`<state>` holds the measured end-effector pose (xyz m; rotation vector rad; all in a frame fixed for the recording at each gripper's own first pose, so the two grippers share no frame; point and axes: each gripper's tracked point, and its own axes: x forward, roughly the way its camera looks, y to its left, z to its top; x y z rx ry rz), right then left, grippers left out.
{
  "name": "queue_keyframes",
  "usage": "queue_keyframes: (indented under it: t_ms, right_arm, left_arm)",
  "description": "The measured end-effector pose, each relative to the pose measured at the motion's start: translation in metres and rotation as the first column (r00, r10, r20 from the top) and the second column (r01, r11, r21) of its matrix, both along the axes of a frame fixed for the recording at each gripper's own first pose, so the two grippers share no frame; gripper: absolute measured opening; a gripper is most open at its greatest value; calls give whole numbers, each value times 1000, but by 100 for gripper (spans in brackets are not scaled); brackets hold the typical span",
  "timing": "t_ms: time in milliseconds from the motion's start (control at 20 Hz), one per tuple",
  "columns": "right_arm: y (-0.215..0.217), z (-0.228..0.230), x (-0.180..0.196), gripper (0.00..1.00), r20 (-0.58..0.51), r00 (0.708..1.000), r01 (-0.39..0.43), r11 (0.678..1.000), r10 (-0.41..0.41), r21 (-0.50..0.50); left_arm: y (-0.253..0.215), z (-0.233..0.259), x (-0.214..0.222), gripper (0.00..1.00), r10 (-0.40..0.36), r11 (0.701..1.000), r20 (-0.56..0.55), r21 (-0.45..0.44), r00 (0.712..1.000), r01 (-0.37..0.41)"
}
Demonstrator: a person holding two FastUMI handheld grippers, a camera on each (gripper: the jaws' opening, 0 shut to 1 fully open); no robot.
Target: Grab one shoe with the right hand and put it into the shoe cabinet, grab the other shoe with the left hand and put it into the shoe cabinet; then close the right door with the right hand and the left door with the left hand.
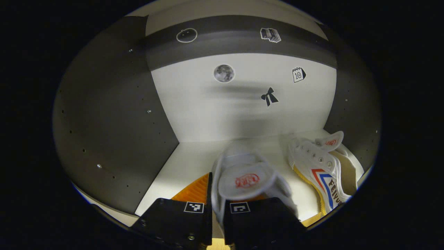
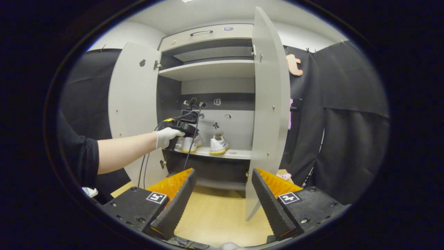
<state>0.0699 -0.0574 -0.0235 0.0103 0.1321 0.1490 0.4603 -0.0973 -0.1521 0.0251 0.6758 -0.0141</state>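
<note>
Left tongs (image 1: 218, 211) were clamped narrow on the heel collar of a white canvas shoe (image 1: 244, 177), soft, rounded, red logo on its insole, resting on the smooth pale shelf (image 1: 180, 166) inside the shoe cabinet (image 2: 208, 69). Just right of it sat the second shoe (image 1: 324, 170), white canvas with red-blue stripes and metal eyelets. Right tongs (image 2: 223, 194) stood wide apart, holding nothing, well back from the flat grey left door (image 2: 133, 104) and right door (image 2: 270, 104), both open.

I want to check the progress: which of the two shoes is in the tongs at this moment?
The left shoe, gripped at its heel by the left tongs. The other shoe stands free on the cabinet shelf beside it; the right tongs are open and empty.
</note>
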Motion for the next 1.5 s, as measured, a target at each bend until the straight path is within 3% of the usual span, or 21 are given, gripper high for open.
queue_keyframes:
  t_ms: [150,200,250,450,750,1050,1500]
  right_arm:
    - [1,0,2,100,0,1000,-6,1000,6,11]
    - [0,1,3,100,2,1000,-8,1000,8,11]
    - [0,3,3,100,10,1000,-9,1000,9,11]
    - [0,7,5,100,19,1000,-15,1000,14,18]
    - [1,16,5,100,47,999,-19,1000,19,14]
    - [1,23,2,100,80,997,-17,1000,16,12]
    - [-21,36,-4,100,134,989,56,998,-59,27]
  left_arm:
    - [-1,0,-2,21,-15,1000,-1,-9,1000,15]
    - [-2,3,-3,29,-15,1000,6,-22,1000,15]
    - [-3,8,-4,29,-19,999,27,-38,999,20]
    - [11,32,-14,96,25,998,106,-62,994,-19]
    - [19,79,-42,98,63,996,225,-81,972,-45]
    - [12,131,-99,98,49,995,355,-103,933,-13]
    - [8,206,-223,97,16,997,566,-67,824,27]
